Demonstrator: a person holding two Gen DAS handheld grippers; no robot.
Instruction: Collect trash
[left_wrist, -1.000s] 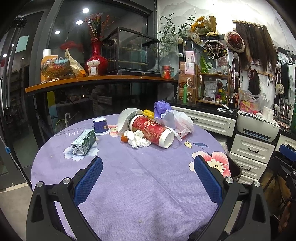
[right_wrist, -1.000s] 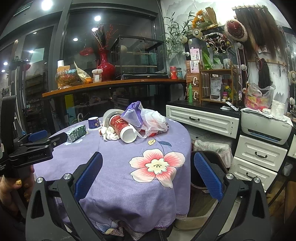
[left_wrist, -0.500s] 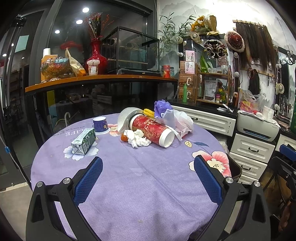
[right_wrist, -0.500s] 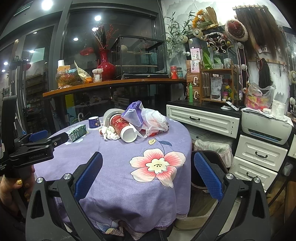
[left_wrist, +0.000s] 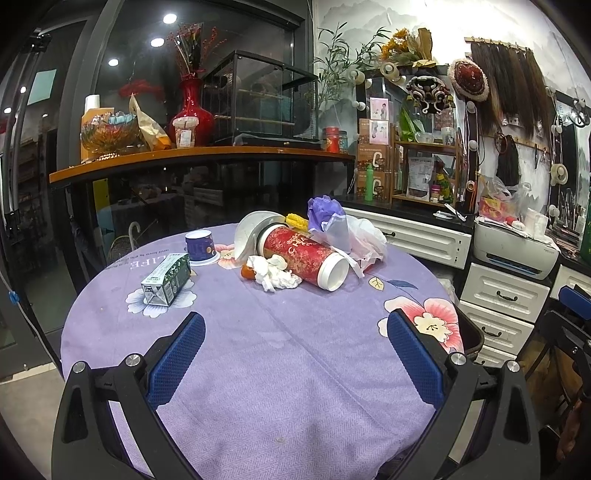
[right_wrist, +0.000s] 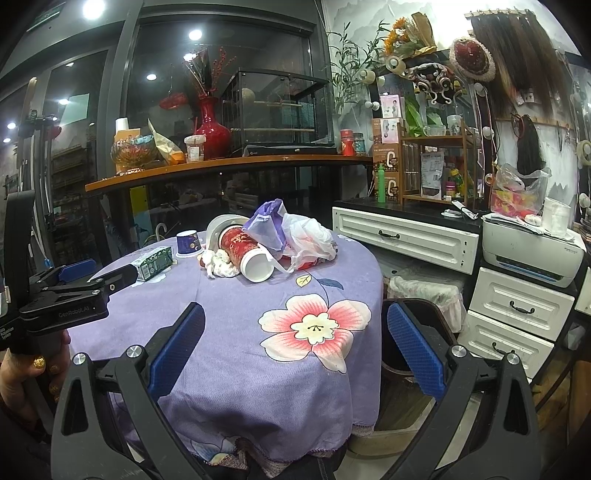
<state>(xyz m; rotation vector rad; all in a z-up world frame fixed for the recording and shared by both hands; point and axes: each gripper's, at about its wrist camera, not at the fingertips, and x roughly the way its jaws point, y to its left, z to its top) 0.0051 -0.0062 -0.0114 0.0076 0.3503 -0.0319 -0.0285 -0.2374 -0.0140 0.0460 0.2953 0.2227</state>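
both tongs, left gripper (left_wrist: 295, 354) and right gripper (right_wrist: 295, 350), are wide open and hold nothing. the trash pile around the red canister (left_wrist: 304, 256) lies at frame center on the round table (left_wrist: 258, 387).

Red vase (left_wrist: 192, 110) on wooden shelf (left_wrist: 199, 158); white printer (right_wrist: 532, 254) atop drawers (right_wrist: 517, 314).

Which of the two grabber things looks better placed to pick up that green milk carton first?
Left. The left gripper hangs open over the table, with the green carton ahead on its side. The right gripper sits back near the table's edge, farther off.
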